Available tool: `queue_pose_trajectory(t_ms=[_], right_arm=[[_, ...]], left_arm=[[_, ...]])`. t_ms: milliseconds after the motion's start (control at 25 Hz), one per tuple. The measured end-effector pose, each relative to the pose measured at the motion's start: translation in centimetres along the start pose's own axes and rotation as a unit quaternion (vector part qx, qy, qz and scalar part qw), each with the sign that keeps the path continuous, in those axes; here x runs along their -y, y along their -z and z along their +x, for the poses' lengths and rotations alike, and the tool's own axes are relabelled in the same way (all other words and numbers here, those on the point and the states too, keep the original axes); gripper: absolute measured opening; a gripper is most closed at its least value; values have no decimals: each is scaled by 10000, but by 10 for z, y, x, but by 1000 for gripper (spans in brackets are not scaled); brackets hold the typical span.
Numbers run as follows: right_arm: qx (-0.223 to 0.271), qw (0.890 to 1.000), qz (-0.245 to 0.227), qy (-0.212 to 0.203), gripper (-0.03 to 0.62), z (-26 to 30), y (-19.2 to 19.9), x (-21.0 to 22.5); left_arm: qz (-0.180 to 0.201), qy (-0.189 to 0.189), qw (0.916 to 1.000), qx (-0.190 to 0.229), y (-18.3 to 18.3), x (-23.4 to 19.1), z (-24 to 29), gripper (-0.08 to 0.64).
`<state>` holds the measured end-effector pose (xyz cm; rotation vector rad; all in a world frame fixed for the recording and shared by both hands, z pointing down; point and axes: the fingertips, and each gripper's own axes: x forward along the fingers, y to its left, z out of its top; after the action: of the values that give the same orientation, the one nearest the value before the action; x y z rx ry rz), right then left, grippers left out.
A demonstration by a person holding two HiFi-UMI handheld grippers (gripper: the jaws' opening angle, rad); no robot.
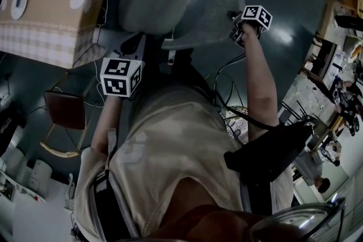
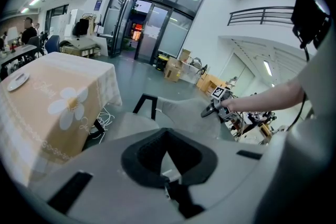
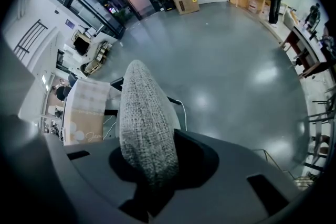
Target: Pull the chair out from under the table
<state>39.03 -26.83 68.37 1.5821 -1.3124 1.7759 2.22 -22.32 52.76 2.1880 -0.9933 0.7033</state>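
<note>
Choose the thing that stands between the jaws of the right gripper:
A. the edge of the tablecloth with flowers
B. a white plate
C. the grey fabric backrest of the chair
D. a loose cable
C. In the right gripper view the backrest, grey and coarsely woven, runs straight down into the gap between the jaws, and in the head view the right gripper sits on the chair's top edge.

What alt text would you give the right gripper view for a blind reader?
The right hand-held gripper clamps the rounded grey fabric edge of a chair back, seen from above. Beyond lie a shiny grey floor and, at left, a table draped in beige.
</note>
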Motion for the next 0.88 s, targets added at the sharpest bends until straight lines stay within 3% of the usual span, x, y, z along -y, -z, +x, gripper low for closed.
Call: queue_pose_trajectory(t_ms=[880], right_arm=[[18, 9999, 83, -53, 100, -8, -2, 21]], left_arm=[[75, 43, 9999, -52, -2, 3, 7, 8]])
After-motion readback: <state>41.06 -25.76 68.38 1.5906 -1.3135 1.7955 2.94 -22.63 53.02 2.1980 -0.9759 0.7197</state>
